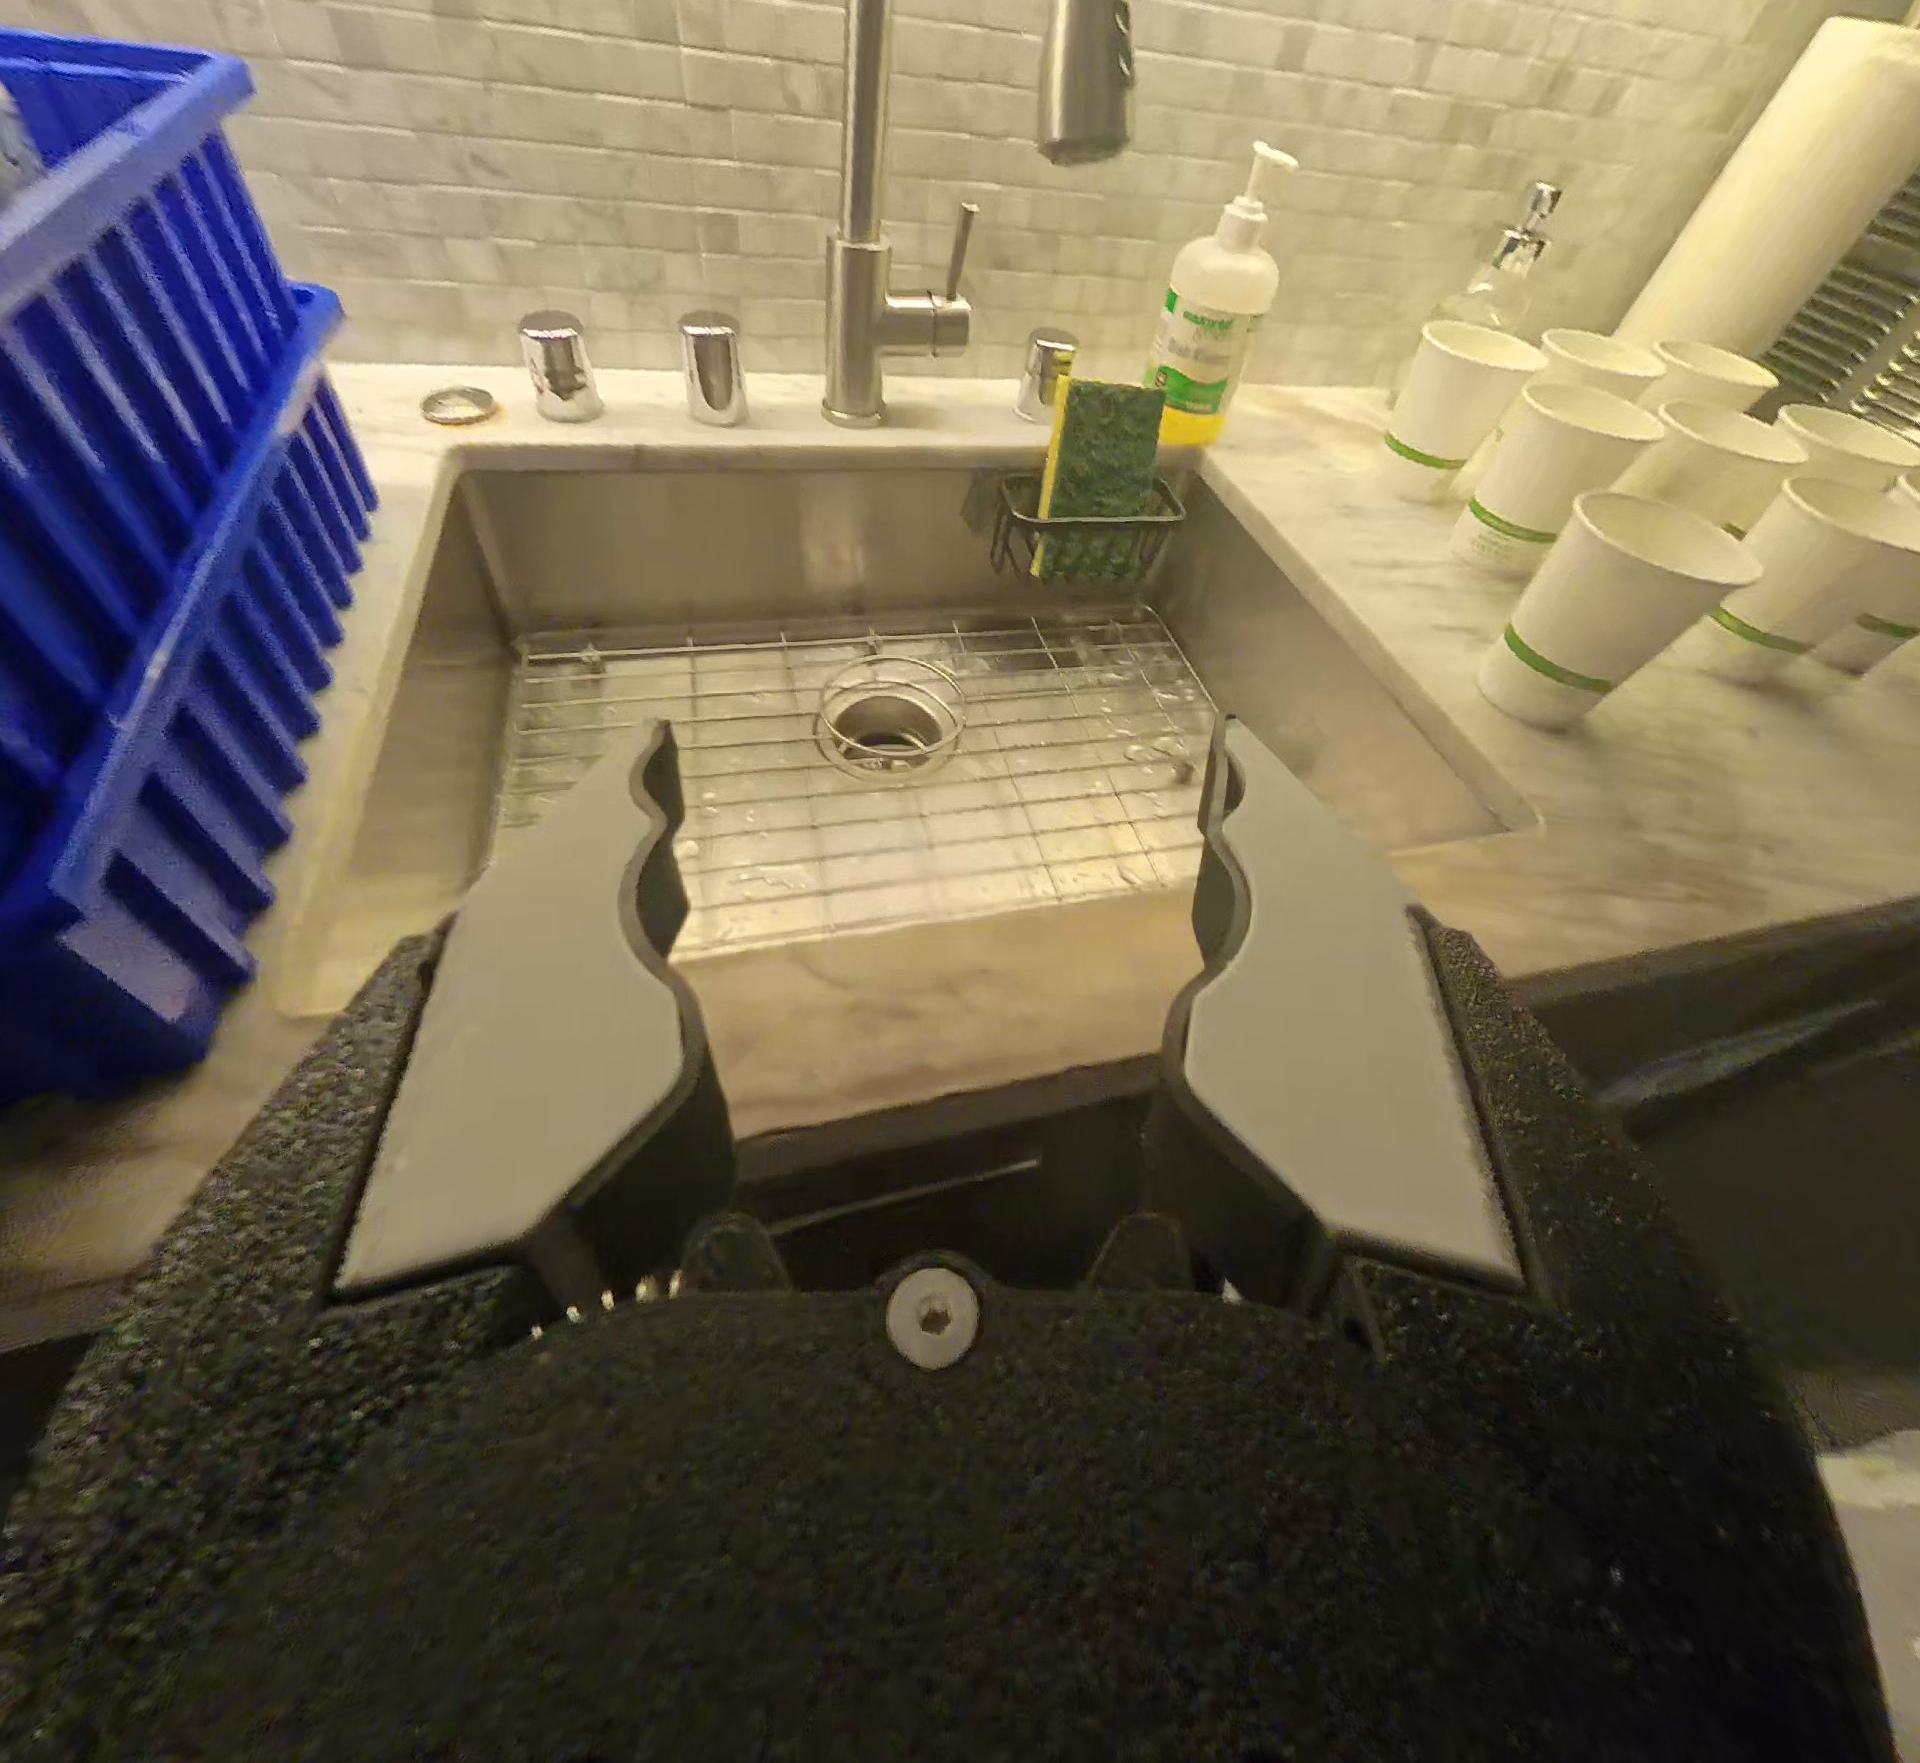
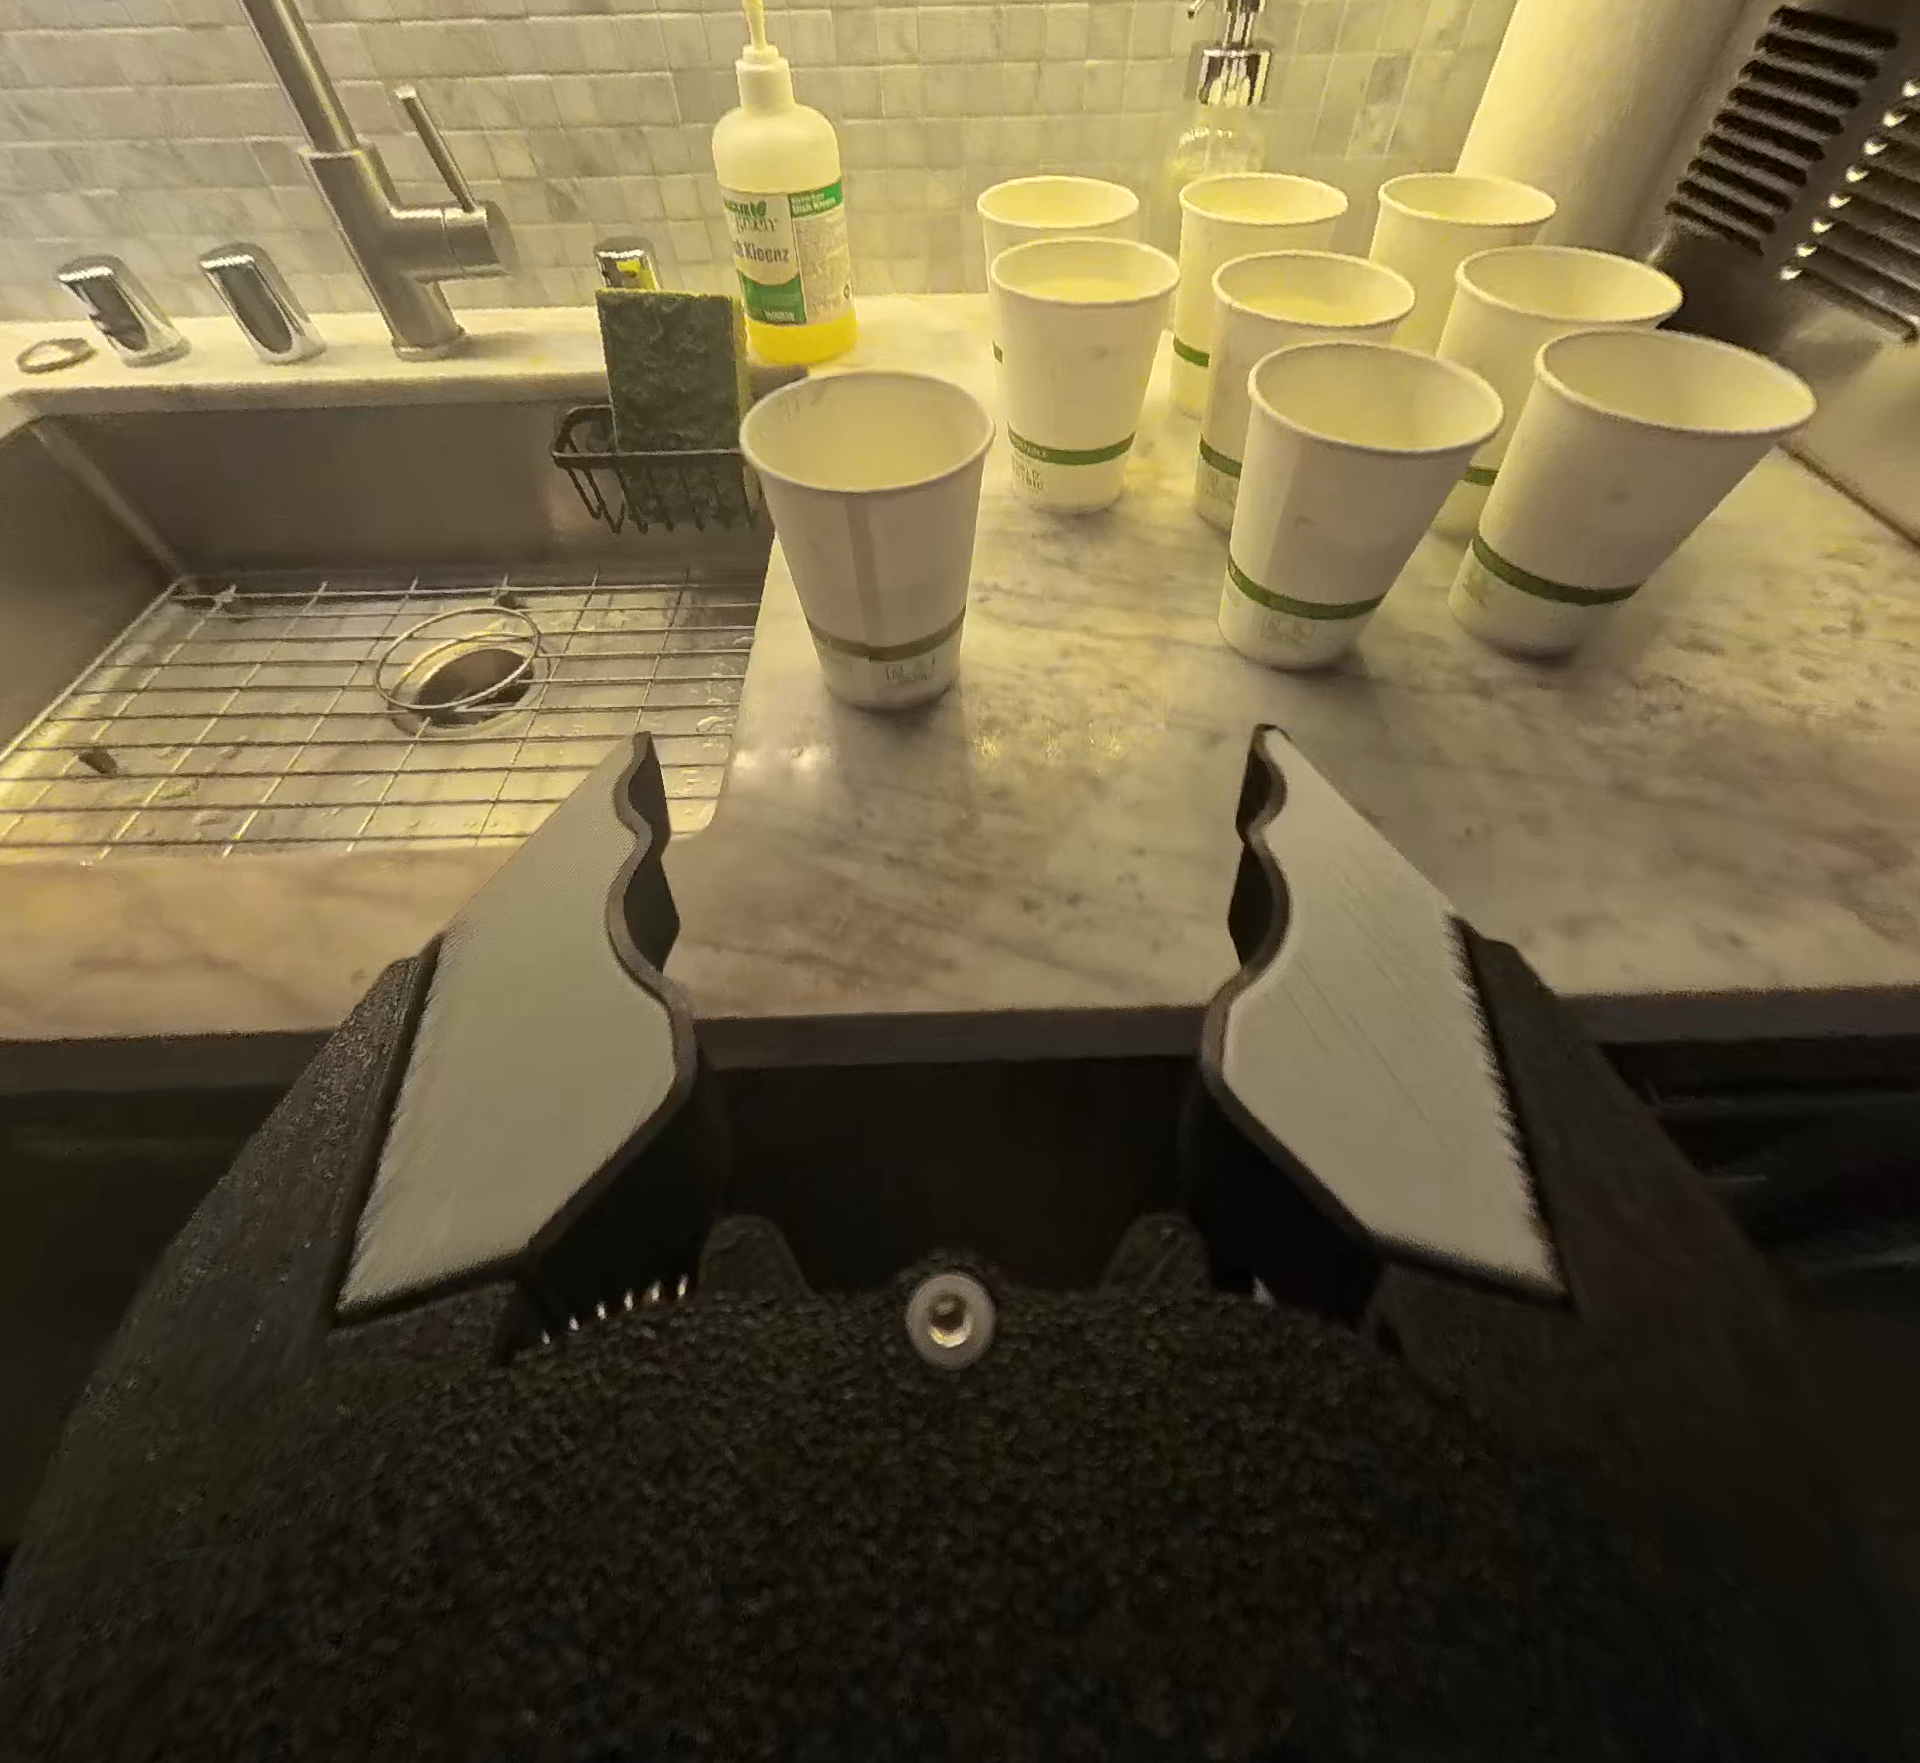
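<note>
My left gripper point(image 1: 940, 757) is open and empty, held above the near edge of a steel sink point(image 1: 582, 570) with a wire grid point(image 1: 790, 778) over its bottom and a drain point(image 1: 888, 711). My right gripper point(image 2: 951, 763) is open and empty over the marble counter point(image 2: 1039, 840), just short of a lone white paper cup point(image 2: 868, 529) with a green band that stands upright by the sink's corner. Several more such cups point(image 2: 1351, 498) stand grouped farther right; they also show in the left wrist view point(image 1: 1621, 612).
A green and yellow sponge point(image 1: 1101, 477) stands in a black wire caddy point(image 2: 655, 477) on the sink wall. A soap bottle point(image 2: 784, 186), a tall faucet point(image 1: 868, 155), a clear pump dispenser point(image 2: 1226, 92) and stacked blue crates point(image 1: 135, 570) line the counter. My right tips are roughly 15 centimeters from the marble counter point(image 2: 1039, 840).
</note>
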`<state>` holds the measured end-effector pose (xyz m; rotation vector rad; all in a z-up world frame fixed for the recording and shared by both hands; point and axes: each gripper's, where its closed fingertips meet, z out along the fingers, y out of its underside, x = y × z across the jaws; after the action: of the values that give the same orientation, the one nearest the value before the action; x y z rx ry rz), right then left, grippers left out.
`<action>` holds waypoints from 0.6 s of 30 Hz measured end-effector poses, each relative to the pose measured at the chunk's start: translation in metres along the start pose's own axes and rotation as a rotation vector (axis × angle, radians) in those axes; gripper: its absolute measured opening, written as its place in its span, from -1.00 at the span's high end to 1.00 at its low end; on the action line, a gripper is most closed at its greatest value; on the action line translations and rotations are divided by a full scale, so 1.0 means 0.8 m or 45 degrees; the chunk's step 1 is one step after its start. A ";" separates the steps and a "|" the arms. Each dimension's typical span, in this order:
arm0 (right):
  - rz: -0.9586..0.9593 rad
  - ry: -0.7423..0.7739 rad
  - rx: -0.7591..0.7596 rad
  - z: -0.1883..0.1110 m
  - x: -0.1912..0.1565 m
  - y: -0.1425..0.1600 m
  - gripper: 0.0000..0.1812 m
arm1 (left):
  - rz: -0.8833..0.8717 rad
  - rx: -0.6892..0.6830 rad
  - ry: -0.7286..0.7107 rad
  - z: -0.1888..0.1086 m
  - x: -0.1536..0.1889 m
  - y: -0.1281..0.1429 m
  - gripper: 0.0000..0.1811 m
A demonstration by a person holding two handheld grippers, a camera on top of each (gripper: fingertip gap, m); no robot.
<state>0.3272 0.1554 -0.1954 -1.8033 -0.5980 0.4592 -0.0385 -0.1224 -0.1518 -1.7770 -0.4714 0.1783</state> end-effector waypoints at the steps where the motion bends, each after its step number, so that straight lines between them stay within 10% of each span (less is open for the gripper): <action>1: 0.001 0.000 -0.008 -0.001 0.000 0.007 -0.20 | 0.003 -0.010 0.009 -0.002 0.007 0.005 -0.09; 18: 0.011 0.017 -0.035 0.017 -0.022 0.034 -0.22 | 0.038 0.030 0.042 0.007 -0.002 0.017 -0.10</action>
<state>0.3097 0.1483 -0.2250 -1.8345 -0.5904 0.4459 -0.0392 -0.1204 -0.1665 -1.7621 -0.4179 0.1743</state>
